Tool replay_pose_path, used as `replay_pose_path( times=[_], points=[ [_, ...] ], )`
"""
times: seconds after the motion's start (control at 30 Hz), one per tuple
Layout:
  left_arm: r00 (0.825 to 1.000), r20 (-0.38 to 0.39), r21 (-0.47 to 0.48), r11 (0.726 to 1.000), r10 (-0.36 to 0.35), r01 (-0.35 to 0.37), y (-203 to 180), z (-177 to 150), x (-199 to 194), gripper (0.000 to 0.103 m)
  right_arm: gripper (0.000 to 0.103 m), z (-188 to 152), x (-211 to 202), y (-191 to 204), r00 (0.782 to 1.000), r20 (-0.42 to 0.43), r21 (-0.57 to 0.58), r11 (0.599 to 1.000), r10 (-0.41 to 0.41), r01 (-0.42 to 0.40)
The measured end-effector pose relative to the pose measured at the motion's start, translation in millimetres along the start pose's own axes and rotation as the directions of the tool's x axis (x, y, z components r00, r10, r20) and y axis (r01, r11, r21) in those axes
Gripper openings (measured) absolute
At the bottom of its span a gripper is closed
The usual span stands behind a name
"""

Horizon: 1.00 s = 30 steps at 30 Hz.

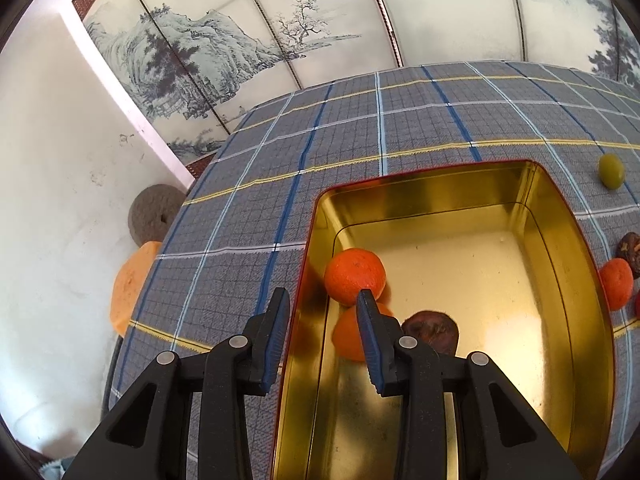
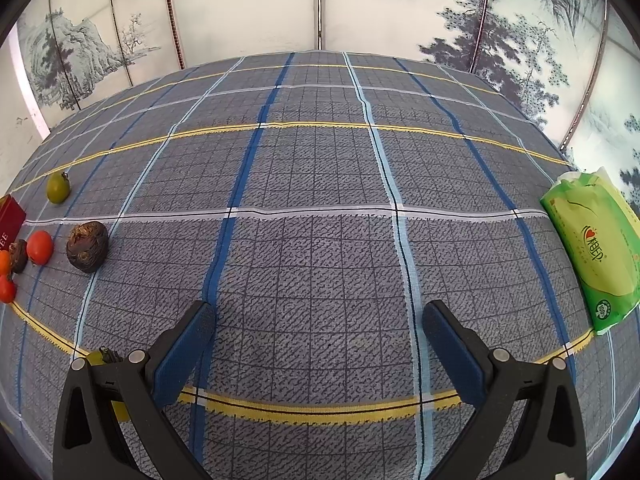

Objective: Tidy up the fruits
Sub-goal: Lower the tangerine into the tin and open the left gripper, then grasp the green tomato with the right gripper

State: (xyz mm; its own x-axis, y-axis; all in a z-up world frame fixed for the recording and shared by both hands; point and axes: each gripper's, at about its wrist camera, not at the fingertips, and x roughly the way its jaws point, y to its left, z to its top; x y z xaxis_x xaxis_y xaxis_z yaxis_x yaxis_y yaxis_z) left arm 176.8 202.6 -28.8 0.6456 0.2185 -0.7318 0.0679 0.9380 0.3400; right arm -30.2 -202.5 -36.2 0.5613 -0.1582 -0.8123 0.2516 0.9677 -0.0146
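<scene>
A gold tin box point(image 1: 560, 264) with a red outside sits on the plaid tablecloth. It holds two oranges point(image 1: 354, 276) and a dark brown fruit point(image 1: 432, 330). My left gripper point(image 1: 322, 300) is open and empty, straddling the box's left wall above the oranges. Outside the box lie a green fruit point(image 1: 611, 171), an orange point(image 1: 616, 283) and a brown fruit point(image 1: 630, 246). My right gripper point(image 2: 318, 320) is open and empty over bare cloth. In the right wrist view a green fruit point(image 2: 58, 188), a brown fruit point(image 2: 87, 246), an orange point(image 2: 39, 247) lie at left.
A green tissue pack point(image 2: 592, 248) lies at the table's right edge. A painted folding screen point(image 2: 320, 4) stands behind the table. An orange stool point(image 1: 130, 286) and a round stone point(image 1: 154, 214) are beside the table's left edge. Another small green fruit point(image 2: 100, 358) lies by the right gripper's left finger.
</scene>
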Motion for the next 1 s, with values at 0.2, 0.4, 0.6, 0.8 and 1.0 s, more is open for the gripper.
replay_pose_path(
  times=[0.2, 0.4, 0.6, 0.8, 1.0],
  points=[
    [1.0, 0.021, 0.002, 1.0, -0.009, 0.009, -1, 5, -4, 0.069, 0.103, 0, 0, -1, 1.0, 0.0, 0.0, 1.0, 0.0, 0.0],
    [0.999, 0.045, 0.012, 1.0, -0.012, 0.011, -7, 1, -15, 0.07, 0.103, 0, 0, 0, 1.0, 0.0, 0.001, 1.0, 0.0, 0.0],
    [0.995, 0.102, -0.069, 0.997, -0.02, 0.027, -6, -13, -47, 0.07, 0.103, 0, 0, 0, 1.0, 0.0, 0.001, 1.0, -0.001, 0.001],
    [0.987, 0.16, -0.23, 0.972, -0.02, 0.057, 20, -49, -98, 0.07, 0.103, 0, 0, 0, 1.0, 0.0, 0.002, 1.0, 0.0, 0.0],
    [0.983, 0.166, -0.299, 0.946, -0.079, 0.126, 18, -95, -138, 0.07, 0.103, 0, 0, -1, 1.0, 0.0, -0.002, 1.0, 0.006, -0.006]
  ],
)
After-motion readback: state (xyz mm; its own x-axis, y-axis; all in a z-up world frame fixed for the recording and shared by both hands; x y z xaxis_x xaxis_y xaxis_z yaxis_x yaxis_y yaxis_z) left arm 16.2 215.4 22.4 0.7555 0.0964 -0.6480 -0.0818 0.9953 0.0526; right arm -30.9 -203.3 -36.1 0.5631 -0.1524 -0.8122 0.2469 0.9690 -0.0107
